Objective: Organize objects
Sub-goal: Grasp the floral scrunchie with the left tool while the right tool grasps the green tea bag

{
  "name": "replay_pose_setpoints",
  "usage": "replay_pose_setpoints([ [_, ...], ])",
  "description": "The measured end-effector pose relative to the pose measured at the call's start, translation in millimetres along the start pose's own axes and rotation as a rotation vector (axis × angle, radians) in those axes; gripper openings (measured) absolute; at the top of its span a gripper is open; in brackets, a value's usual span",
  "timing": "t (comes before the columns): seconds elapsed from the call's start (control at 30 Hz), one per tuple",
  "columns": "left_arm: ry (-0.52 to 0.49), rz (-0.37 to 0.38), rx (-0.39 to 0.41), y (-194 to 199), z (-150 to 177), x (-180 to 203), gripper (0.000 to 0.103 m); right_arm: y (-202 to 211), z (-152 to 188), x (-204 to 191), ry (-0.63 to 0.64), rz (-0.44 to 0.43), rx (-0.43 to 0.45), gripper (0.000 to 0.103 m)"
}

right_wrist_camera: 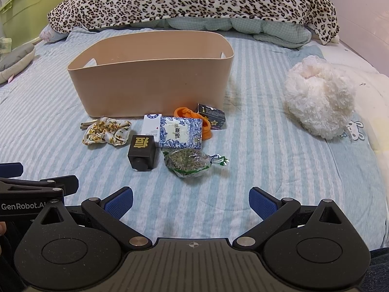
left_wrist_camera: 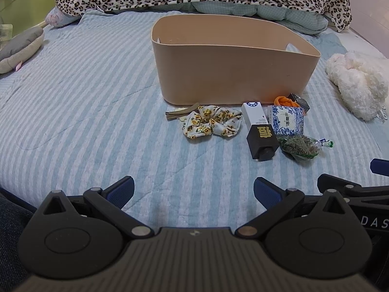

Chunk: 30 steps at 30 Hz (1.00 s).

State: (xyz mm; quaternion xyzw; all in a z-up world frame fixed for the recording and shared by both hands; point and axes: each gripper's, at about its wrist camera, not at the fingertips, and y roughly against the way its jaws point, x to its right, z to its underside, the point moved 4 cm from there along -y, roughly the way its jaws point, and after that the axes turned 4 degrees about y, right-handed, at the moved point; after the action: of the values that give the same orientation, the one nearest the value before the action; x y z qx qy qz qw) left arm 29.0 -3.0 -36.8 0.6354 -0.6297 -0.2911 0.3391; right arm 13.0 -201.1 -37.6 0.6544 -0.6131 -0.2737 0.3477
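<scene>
My left gripper [left_wrist_camera: 194, 191] and right gripper [right_wrist_camera: 190, 200] both hang spread wide and empty over the striped bedspread [right_wrist_camera: 267, 170]; the left one's side reads "GenRobot.AI". Just ahead of the right lie a clear bag of dried herbs [right_wrist_camera: 187, 164] and a black cube [right_wrist_camera: 141, 152] with a gold character. Behind them: a blue-and-white tissue pack [right_wrist_camera: 181, 132], a white box [right_wrist_camera: 151, 126], a floral scrunchie [right_wrist_camera: 105, 131]. Beyond stands the beige bin [right_wrist_camera: 150, 82], touching none I can see.
</scene>
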Motion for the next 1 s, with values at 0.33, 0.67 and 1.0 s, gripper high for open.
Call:
replay_pose_setpoints([
  [0.33, 0.009, -0.01, 0.003, -7, -5, -3, 0.103, -7, -5, -4, 0.006, -0.007, 0.001, 0.103],
  [0.67, 0.017, -0.026, 0.003, -21, -17, -6, 0.103, -18, -14, -6, 0.024, 0.011, 0.01, 0.103],
  [1.0, 0.021, -0.068, 0.001, -57, -32, -16, 0.103, -43, -17, -2, 0.062, 0.052, -0.013, 0.103],
])
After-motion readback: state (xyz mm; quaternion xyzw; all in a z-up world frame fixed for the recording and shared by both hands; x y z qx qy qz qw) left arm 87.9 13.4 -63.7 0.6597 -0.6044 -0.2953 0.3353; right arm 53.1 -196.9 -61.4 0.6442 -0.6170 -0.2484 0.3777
